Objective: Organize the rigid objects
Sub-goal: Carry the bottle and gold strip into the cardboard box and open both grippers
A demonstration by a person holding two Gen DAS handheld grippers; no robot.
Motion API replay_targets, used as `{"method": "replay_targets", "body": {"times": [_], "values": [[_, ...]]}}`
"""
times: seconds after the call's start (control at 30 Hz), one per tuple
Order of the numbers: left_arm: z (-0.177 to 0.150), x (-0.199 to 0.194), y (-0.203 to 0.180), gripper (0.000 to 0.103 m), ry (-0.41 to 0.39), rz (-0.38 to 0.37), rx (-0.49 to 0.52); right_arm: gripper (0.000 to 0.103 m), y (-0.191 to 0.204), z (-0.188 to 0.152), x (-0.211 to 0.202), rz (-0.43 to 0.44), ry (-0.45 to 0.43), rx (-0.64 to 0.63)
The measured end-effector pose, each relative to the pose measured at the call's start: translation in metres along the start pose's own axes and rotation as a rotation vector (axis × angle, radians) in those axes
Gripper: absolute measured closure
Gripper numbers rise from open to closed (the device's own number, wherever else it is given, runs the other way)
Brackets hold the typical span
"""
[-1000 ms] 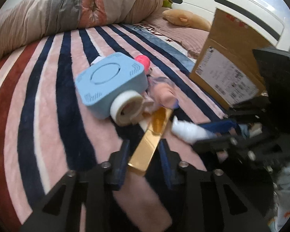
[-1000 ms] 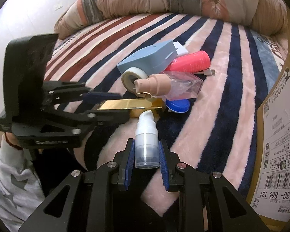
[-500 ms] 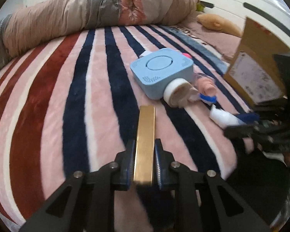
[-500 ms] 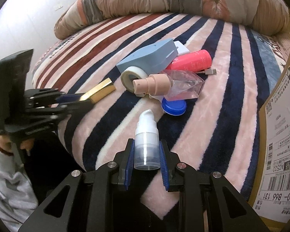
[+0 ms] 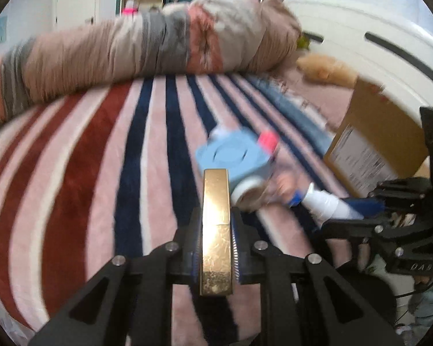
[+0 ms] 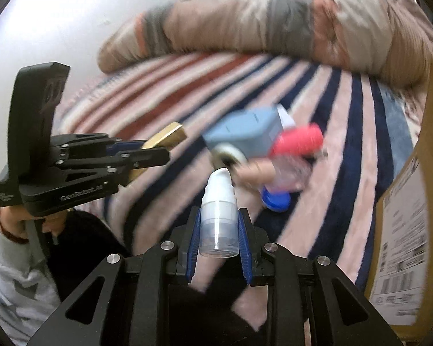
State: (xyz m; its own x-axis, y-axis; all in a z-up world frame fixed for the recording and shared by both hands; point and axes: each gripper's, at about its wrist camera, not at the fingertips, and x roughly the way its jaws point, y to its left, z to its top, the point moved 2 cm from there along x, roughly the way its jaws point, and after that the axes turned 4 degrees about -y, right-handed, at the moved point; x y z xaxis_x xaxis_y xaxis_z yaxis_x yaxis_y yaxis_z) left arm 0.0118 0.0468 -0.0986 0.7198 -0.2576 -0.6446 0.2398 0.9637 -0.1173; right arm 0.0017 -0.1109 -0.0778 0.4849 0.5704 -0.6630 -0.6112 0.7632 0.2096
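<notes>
Left gripper [image 5: 216, 242] clamps the gold bar [image 5: 216, 225] lengthwise (steadier for carrying), while right gripper [image 6: 218, 238] pinches the pump bottle [image 6: 218, 216] for boxing.

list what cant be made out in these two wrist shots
- Left wrist view: motion blur smears the pile by the blue box; the gold bar covers its near edge.
- Right wrist view: the cardboard box is cut off by the right edge, its label print blurred.
- Right wrist view: the left gripper hides the gold bar's middle.

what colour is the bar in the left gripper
Shiny gold. The bar, clamped in the left gripper, shows best in the left wrist view.
</notes>
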Motion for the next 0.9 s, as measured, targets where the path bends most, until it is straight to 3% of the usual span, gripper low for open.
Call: {"method": "replay_targets", "body": {"times": [0.2,0.4,0.5,0.63,0.77,0.9], "values": [[0.058,-0.056,-0.042,0.088,-0.144,-0.059,0.081,0.083,-0.001,0.025,-0.076,-0.008,-0.205,-0.016],[0.117,-0.065,-0.123,0.088,-0.194,-0.22,0.192,0.083,-0.053,0.024,-0.15,-0.19,-0.328,0.039],[0.135,-0.047,-0.172,0.088,-0.163,-0.308,0.258,0.083,-0.096,0.011,-0.164,-0.306,-0.304,0.102],[0.143,-0.009,-0.229,0.088,-0.054,-0.393,0.299,0.083,-0.142,-0.007,-0.156,-0.386,-0.224,0.172],[0.137,0.03,-0.269,0.088,0.049,-0.365,0.364,0.083,-0.167,-0.022,-0.148,-0.429,-0.178,0.201],[0.133,0.058,-0.278,0.088,0.131,-0.339,0.386,0.082,-0.179,-0.026,-0.153,-0.417,-0.187,0.213]]}}
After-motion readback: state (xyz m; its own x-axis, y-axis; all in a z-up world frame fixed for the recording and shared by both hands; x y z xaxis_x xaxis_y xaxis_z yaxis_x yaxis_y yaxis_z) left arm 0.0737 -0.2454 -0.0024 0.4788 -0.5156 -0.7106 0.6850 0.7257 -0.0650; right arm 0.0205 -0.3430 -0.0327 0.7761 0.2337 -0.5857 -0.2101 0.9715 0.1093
